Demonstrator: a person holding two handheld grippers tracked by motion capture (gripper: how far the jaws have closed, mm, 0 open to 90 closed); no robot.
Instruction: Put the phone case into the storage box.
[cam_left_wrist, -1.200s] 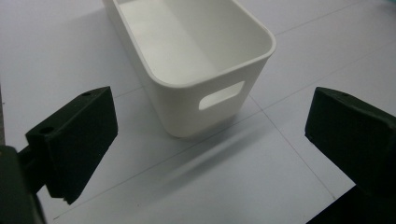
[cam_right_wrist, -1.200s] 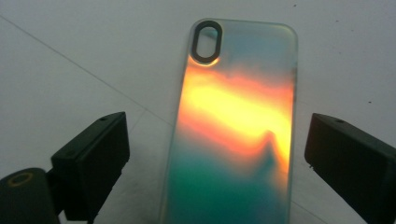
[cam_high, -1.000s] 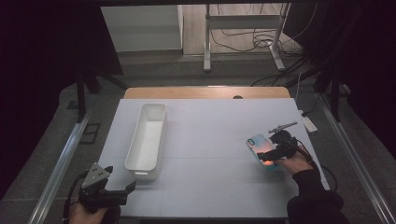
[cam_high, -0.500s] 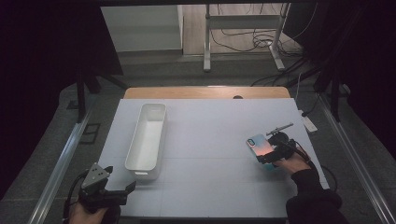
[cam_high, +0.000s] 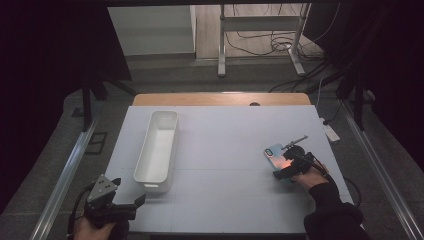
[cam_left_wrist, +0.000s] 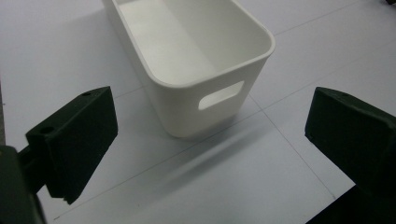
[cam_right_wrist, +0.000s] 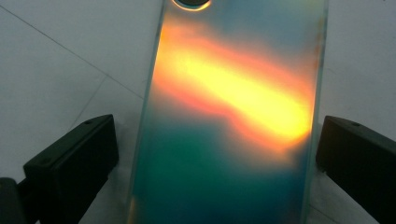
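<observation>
A phone (cam_high: 275, 154) with a shiny teal back and an orange glare lies flat on the white table at the right. In the right gripper view the phone (cam_right_wrist: 229, 116) lies between my jaws, which stand apart on either side of it without touching. My right gripper (cam_high: 284, 167) is open just over the phone's near end. A long white bin (cam_high: 157, 150) stands empty at the left of the table. My left gripper (cam_high: 131, 204) is open at the table's near left corner, facing the bin's (cam_left_wrist: 196, 60) near end with its handle slot.
A wooden table edge (cam_high: 220, 99) runs along the far side. A white power strip (cam_high: 330, 131) lies off the right edge. Metal rails (cam_high: 65, 175) flank the table on both sides.
My right gripper has slid slightly toward me along the phone. The left gripper and the bin have not moved.
</observation>
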